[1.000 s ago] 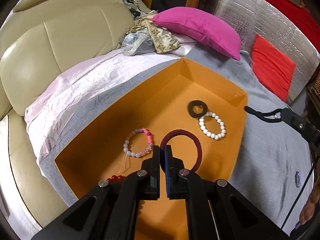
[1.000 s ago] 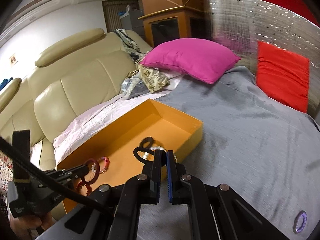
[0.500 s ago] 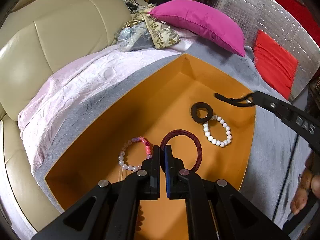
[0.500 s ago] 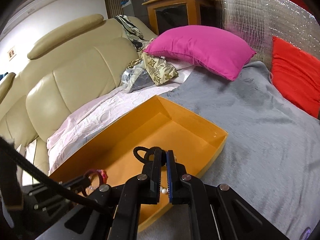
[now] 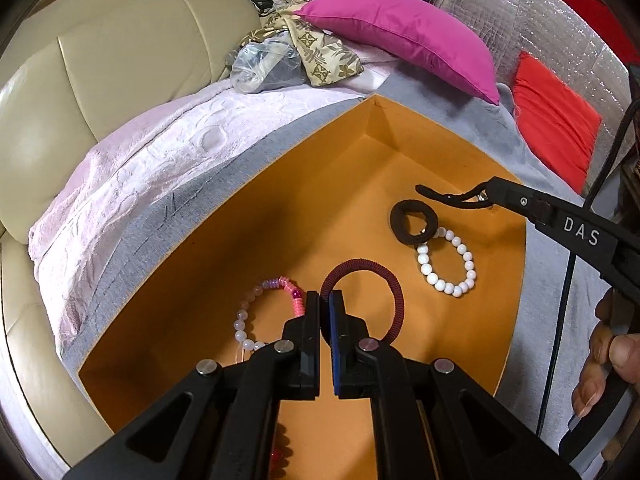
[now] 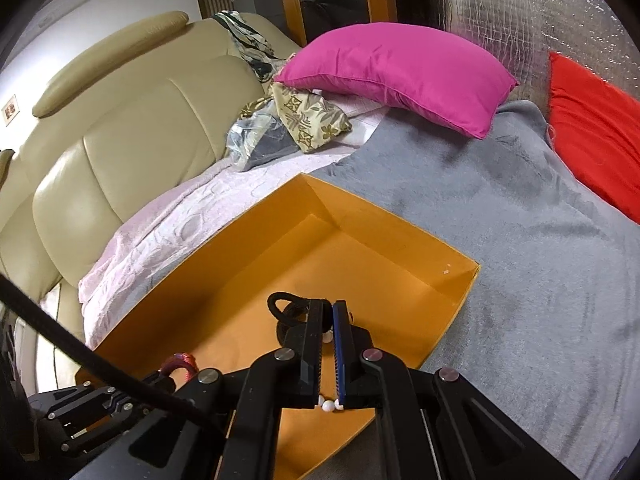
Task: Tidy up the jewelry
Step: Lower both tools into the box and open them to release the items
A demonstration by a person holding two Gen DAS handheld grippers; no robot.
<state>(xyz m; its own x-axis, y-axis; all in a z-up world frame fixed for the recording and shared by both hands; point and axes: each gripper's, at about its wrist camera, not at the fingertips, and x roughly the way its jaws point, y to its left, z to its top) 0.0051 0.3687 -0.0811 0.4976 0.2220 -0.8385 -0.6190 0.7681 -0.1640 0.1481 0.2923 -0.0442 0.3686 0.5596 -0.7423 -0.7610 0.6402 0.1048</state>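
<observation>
An open orange box (image 5: 400, 136) (image 6: 460, 292) sits on a grey blanket. My left gripper (image 5: 325, 294) hangs over the box, shut on a dark red coiled hair tie (image 5: 394, 288). On the box floor lie a pink bead bracelet (image 5: 256, 300), a white pearl bracelet (image 5: 448, 268) and a black ring-shaped tie (image 5: 414, 221). My right gripper (image 6: 327, 305) is shut on a thin black hair tie (image 6: 280, 301); from the left wrist it reaches in from the right, the tie (image 5: 440, 196) just above the black ring.
A beige leather sofa back (image 6: 140, 140) lines the left. A magenta pillow (image 6: 396, 68), patterned cloth (image 6: 312, 120) and a plastic bag lie beyond the box. A red cushion (image 6: 596, 136) leans on silver foil at the right. A person's fingers (image 5: 612, 360) hold the right gripper.
My right gripper has carried the black tie leftward from outside the box to over its right part. The left gripper, still holding the red tie, has drifted slightly forward over the box.
</observation>
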